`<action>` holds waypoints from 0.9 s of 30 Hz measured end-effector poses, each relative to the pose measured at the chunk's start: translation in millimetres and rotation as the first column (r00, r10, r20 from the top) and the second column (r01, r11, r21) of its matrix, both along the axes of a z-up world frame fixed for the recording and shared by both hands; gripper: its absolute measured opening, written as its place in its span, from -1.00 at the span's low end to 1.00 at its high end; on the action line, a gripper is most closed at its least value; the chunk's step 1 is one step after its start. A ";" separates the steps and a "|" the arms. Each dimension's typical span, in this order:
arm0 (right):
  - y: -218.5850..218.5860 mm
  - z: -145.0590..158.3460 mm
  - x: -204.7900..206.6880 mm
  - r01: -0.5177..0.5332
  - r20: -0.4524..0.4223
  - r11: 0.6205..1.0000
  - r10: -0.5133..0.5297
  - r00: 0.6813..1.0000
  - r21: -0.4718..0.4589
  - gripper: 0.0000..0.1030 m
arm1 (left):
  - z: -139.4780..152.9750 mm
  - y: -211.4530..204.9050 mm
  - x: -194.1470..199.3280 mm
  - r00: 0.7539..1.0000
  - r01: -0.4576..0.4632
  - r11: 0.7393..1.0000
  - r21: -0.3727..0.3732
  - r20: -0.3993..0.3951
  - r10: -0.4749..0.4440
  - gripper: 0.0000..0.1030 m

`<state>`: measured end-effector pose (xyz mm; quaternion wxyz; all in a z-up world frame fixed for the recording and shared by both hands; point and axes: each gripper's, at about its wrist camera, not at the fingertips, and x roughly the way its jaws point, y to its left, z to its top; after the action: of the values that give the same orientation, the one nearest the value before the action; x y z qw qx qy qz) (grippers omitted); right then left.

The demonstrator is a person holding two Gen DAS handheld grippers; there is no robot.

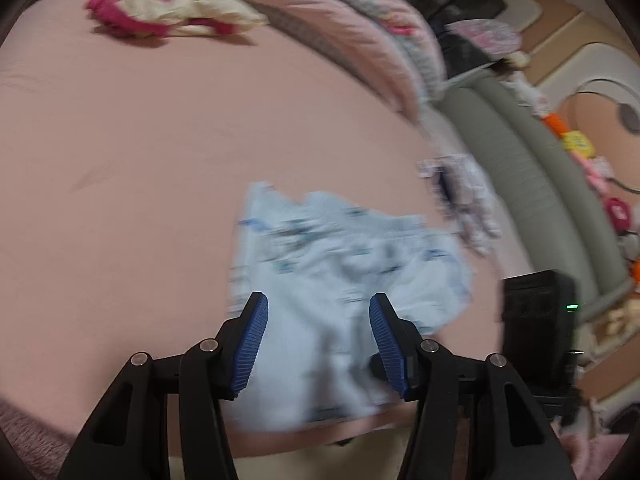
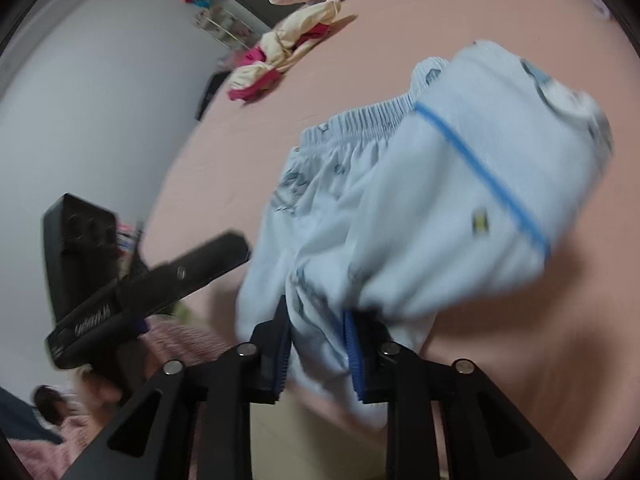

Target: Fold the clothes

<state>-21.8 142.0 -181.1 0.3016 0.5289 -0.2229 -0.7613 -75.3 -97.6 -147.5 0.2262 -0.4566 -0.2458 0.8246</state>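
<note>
Light blue printed clothes (image 1: 340, 264) lie bunched on the pink bed sheet (image 1: 140, 160). My left gripper (image 1: 318, 312) is open just above their near part, with nothing between its blue pads. In the right wrist view my right gripper (image 2: 318, 326) is shut on the light blue clothes (image 2: 420, 208); cloth is pinched between its pads and the rest hangs and spreads forward over the bed. An elastic waistband and a blue stripe show on them. The left gripper (image 2: 160, 280) shows at the left of that view, apart from the cloth.
A crumpled cream and magenta garment (image 1: 168, 10) lies at the far side of the bed, also in the right wrist view (image 2: 280, 56). A pink quilt (image 1: 340, 28) is heaped at the back. A patterned white garment (image 1: 464, 200) lies near the grey padded headboard (image 1: 540, 184).
</note>
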 end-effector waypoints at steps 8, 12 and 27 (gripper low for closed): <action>-0.8 2.4 16.2 -0.096 -0.060 0.995 0.096 0.994 0.010 0.01 | -2.4 79.2 -16.8 0.970 0.237 0.969 -0.075 0.067 -0.232 -0.08; 5.3 5.2 19.6 -0.120 -0.069 0.992 0.122 0.990 0.027 0.01 | -9.0 94.2 -17.8 0.973 0.231 0.953 -0.196 0.068 -0.222 -0.55; 25.0 28.0 -18.6 0.037 -0.206 0.944 0.033 0.978 0.328 -0.03 | -13.5 17.9 -2.8 0.993 0.076 0.997 -0.011 0.091 -0.075 -0.06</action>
<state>-40.4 167.0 -153.1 0.2297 0.4890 -0.0599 -0.8394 -78.1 -79.8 -161.1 0.2428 -0.5039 -0.2324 0.7957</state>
